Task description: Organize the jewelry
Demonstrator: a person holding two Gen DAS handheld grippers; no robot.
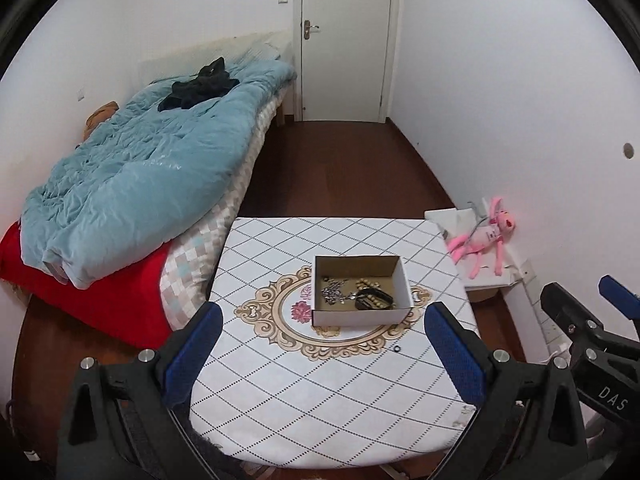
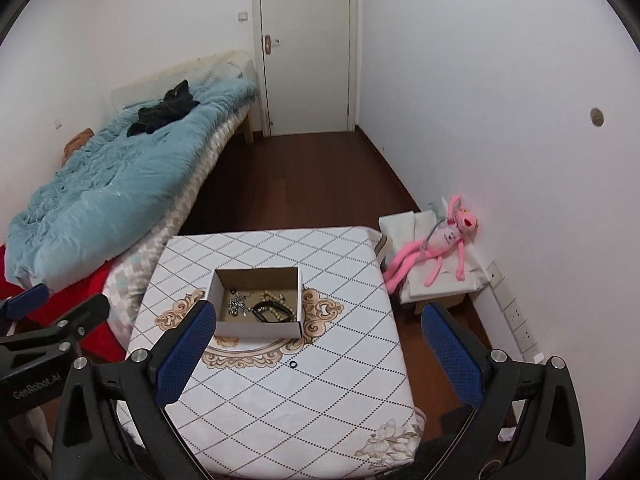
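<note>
A small open cardboard box (image 1: 362, 316) (image 2: 258, 329) stands on the patterned tablecloth (image 1: 320, 400) (image 2: 320, 400). Inside lie a silver chain (image 1: 334, 292) (image 2: 236, 304), a string of pale beads (image 1: 366, 283) (image 2: 272, 295) and a black bracelet (image 1: 374, 299) (image 2: 274, 312). A small black ring (image 1: 396, 349) (image 2: 293, 364) lies on the cloth in front of the box. My left gripper (image 1: 326, 356) is open and empty, held above the near table. My right gripper (image 2: 316, 356) is open and empty, to the right of the left one.
A bed with a blue duvet (image 1: 140, 176) and red cover (image 1: 108, 304) runs along the table's left. A pink plush toy (image 1: 486, 236) (image 2: 436, 244) lies on a white stand at the right wall. A closed door (image 1: 344, 40) is at the far end.
</note>
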